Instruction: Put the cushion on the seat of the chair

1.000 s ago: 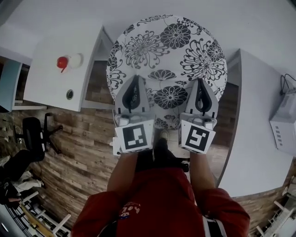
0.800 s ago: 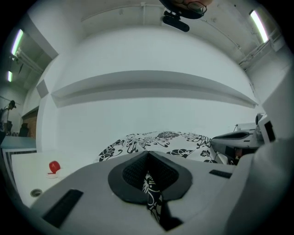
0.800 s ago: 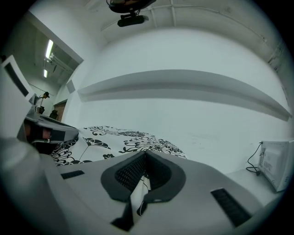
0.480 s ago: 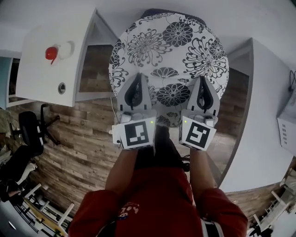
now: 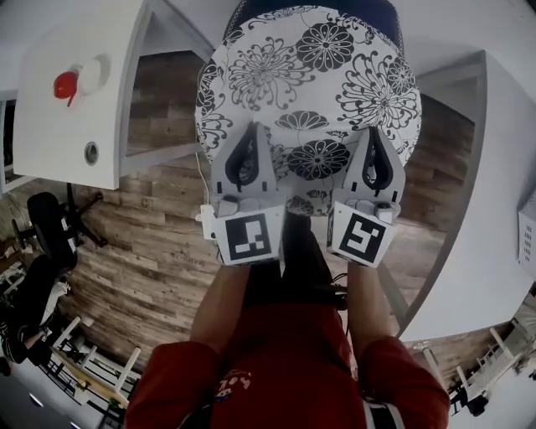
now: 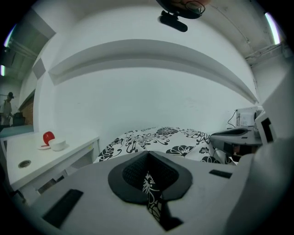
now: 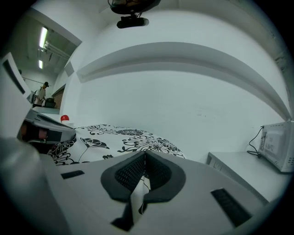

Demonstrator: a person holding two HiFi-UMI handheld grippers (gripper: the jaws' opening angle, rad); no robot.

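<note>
head view: you hold one cushion (image 5: 310,84), round, white with black flowers, out flat in front of you. it fills the gap between two white desks, the left desk (image 5: 50,117) and the right desk (image 5: 502,201). two grippers grip its near edge side by side: the left gripper (image 5: 249,141) and the right gripper (image 5: 372,142), each with one marker cube at its back, two cubes in all. a dark rounded shape (image 5: 387,21) shows just past the cushion's far edge; you cannot tell from here whether it is the chair seat. on the left desk stand one red object (image 5: 65,84) and one white bowl (image 5: 95,70), touching or nearly so. the wooden floor (image 5: 151,276) lies below.

left gripper view: the left gripper (image 6: 148,174) has its two jaws pressed together on one fold of the flowered fabric, which runs down between the dark pads. the cushion (image 6: 156,137) spreads flat beyond them. the red object (image 6: 48,137) and white bowl (image 6: 58,145) sit on the left desk (image 6: 27,167). the right gripper (image 6: 232,137) shows at the right, on the same edge.

right gripper view: the right gripper (image 7: 144,173) likewise pinches one fold of the cushion (image 7: 128,140) between closed jaws. one microwave (image 7: 278,144) stands on the right desk (image 7: 241,167).
</note>
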